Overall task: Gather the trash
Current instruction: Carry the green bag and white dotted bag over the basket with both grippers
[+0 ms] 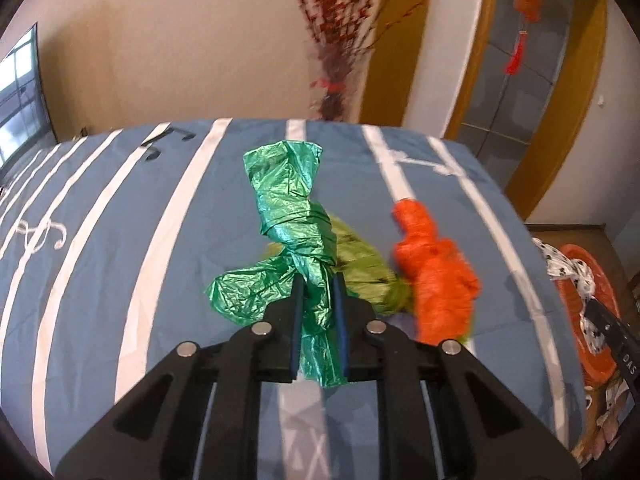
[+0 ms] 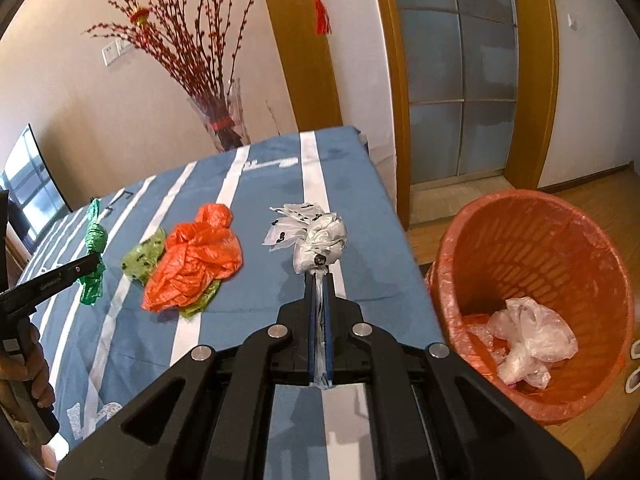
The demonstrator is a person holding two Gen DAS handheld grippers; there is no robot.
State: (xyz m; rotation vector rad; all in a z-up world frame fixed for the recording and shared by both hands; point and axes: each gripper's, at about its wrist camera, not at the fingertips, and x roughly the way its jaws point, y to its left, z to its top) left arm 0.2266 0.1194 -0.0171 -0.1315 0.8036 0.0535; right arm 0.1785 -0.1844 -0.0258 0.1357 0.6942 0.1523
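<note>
Left tongs (image 1: 317,280) clamped on the dark green bag (image 1: 288,216) near mid-worktop (image 1: 120,240). Right tongs (image 2: 319,278) pinched on the white spotted bag (image 2: 316,240) close to the worktop's right edge (orange basket (image 2: 532,256) just past it). Orange bag (image 2: 196,256) heaped over the lime bag (image 2: 144,256) between.

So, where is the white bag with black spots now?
In the right wrist view the white spotted bag is pinched in the right gripper, above the blue striped cloth, between the orange bag and the orange basket.
</note>
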